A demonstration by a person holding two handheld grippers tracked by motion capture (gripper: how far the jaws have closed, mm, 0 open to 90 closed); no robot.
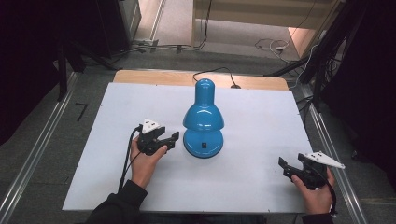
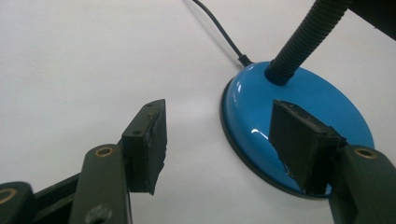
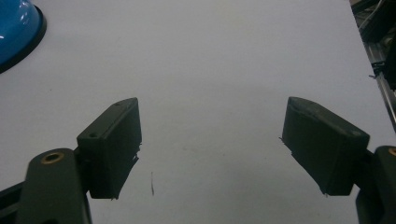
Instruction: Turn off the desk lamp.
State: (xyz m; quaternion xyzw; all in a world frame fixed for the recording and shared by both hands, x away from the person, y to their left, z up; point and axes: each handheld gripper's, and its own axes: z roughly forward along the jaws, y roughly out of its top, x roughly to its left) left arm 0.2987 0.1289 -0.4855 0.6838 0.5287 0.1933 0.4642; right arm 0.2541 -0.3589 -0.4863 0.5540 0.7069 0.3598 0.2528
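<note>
No readable writing is being seen, and no containers. Left gripper is being held just left of the lamp, jaws apart and holding nothing; in the left gripper view the blue base is being seen behind the right jaw. The lamp is being stood mid-table, shade facing down, cord running to the far edge. Right gripper is being held well apart near the table's right edge, jaws apart, empty.
</note>
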